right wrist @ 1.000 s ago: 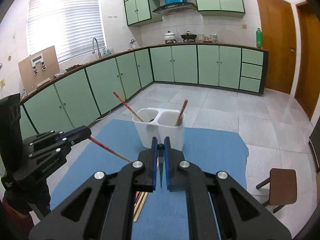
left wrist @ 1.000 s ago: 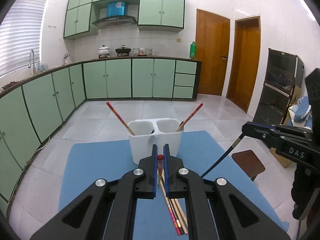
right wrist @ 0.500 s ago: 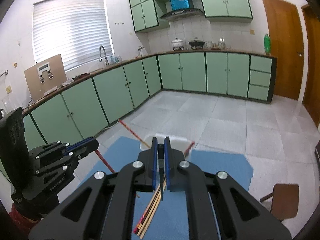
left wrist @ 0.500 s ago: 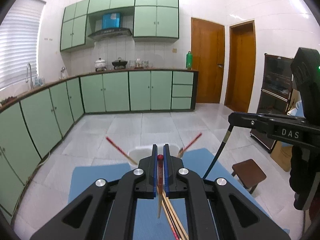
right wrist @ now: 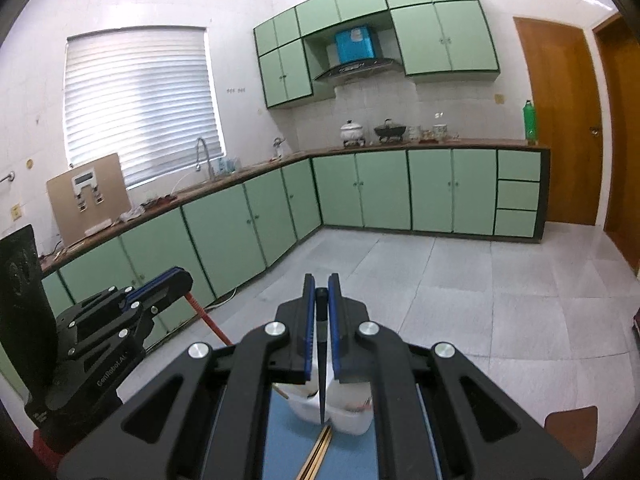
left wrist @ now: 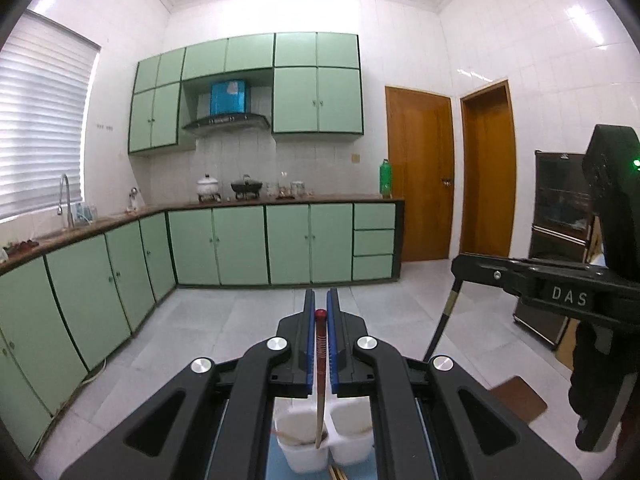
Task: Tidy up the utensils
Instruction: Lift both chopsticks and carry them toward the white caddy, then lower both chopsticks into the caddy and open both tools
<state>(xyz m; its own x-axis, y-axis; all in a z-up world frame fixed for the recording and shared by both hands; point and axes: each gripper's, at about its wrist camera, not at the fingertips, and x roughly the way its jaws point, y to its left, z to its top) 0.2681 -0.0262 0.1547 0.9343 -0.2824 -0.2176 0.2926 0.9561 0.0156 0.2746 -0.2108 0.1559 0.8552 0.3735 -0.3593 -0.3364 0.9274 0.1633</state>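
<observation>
Chopsticks in both grippers right now, both held up over the holder. The left gripper (left wrist: 320, 312) has its jaws closed down tight on a red-topped chopstick (left wrist: 319, 376), pinched near the top end so the red cap pokes out just above the blue pads. The stick hangs almost straight down and its wooden tip sits inside the left compartment of the white two-cup holder (left wrist: 298, 450), which is right below the jaws. Looks like another reddish stick is already lying in that same cup, but it's mostly hidden by the gripper body.

The right gripper (right wrist: 321, 308) is clamped on a dark chopstick (right wrist: 321, 364), again gripped near the top, with the pointed end aimed down at the holder (right wrist: 352, 420). From the right wrist view the tip lands about on the divider between the two cups, can't tell which side it's in, or whether it's in at all. In the left wrist view the same dark stick (left wrist: 442, 324) slants down from the right gripper.

A few loose chopsticks (right wrist: 318, 452) lie on the blue mat (right wrist: 280, 428) on the table, just in front of the holder. Green kitchen cabinets (left wrist: 240, 244) run along the far wall.
</observation>
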